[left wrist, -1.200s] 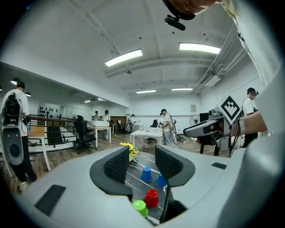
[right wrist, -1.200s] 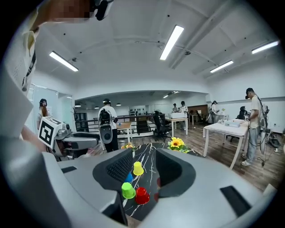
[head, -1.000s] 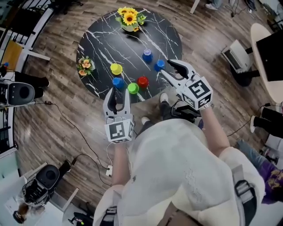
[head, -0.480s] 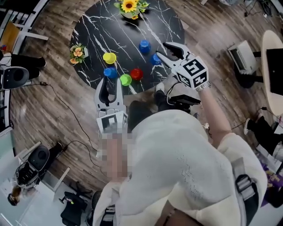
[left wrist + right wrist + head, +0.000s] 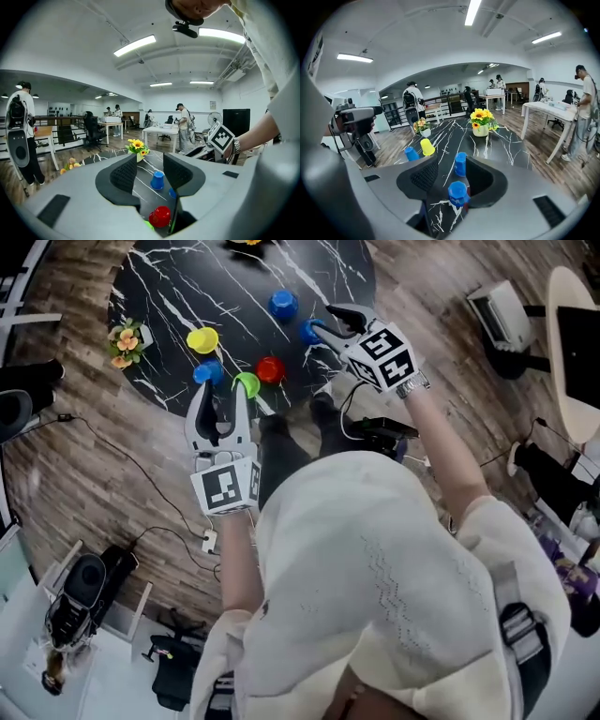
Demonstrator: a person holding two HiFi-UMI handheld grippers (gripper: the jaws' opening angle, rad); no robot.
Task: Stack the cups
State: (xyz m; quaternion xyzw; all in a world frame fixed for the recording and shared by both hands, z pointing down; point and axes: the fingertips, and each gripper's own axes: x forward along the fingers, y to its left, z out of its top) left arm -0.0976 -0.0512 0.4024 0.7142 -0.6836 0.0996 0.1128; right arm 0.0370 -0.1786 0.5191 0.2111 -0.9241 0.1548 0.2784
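We have lowered both tongs toward the table [image 5: 159, 306]; the right gripper [image 5: 323, 322], its jaws just opening round the blue cup [image 5: 308, 332] at the table's four o'clock, should centre it before closing, while the left gripper [image 5: 218, 409] hangs open, holding nothing.

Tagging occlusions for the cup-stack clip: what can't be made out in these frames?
sunflower vase: head view, cut off by the top edge.
green cup: left gripper view, only a sliver shows behind the left gripper.
blue cup: head view, partly covered by the right gripper; contact unclear.
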